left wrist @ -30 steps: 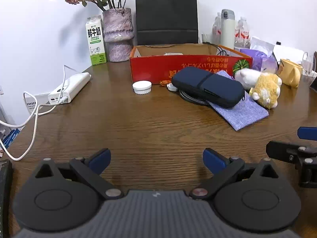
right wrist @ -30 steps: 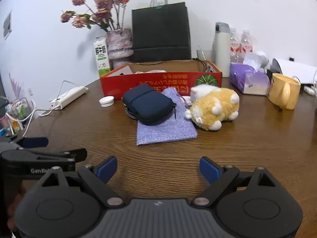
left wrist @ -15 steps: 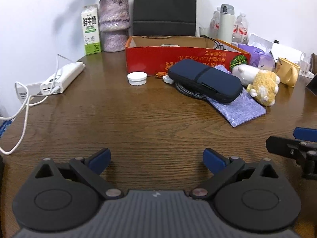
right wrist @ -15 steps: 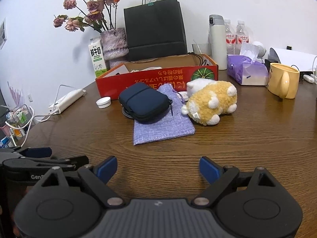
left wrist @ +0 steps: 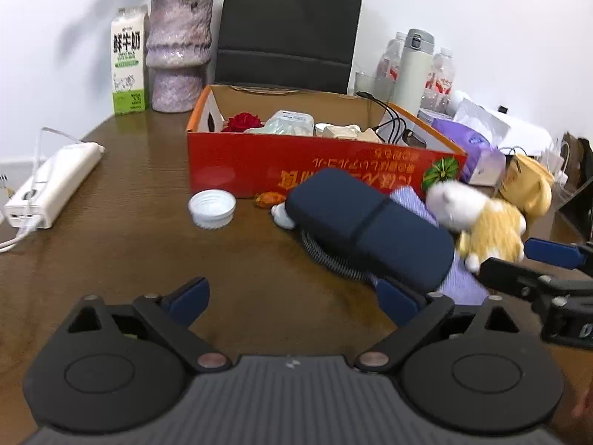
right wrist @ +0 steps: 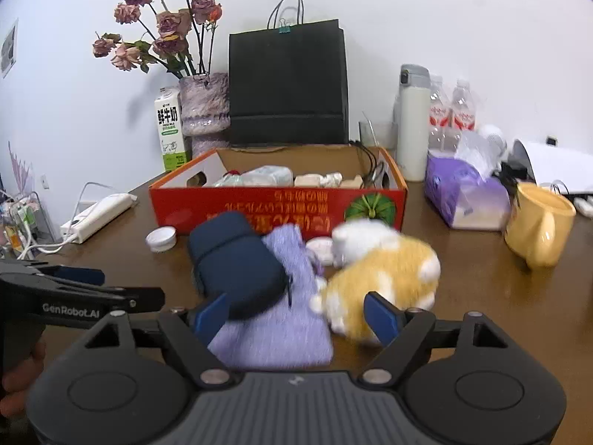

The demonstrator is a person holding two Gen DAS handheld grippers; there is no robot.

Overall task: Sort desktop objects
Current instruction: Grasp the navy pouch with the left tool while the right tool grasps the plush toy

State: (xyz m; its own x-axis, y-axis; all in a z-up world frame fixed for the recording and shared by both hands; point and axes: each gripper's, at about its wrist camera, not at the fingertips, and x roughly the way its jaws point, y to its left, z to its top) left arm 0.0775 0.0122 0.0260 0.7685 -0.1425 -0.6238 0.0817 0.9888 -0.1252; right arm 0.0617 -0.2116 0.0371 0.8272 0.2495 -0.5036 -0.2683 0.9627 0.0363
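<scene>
Candy (left wrist: 267,198) left view only, flowers (right wrist: 163,33) right

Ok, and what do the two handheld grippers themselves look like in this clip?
Both match: a ribbed dark grey body, two round black discs with black linkage arms and silver pivot pins, and blue pads on the fingertips. The left gripper and right gripper share this build. From the right wrist view, the left one's side reads "GenRobot.AI" in white. No cables or sleeves show.
</scene>
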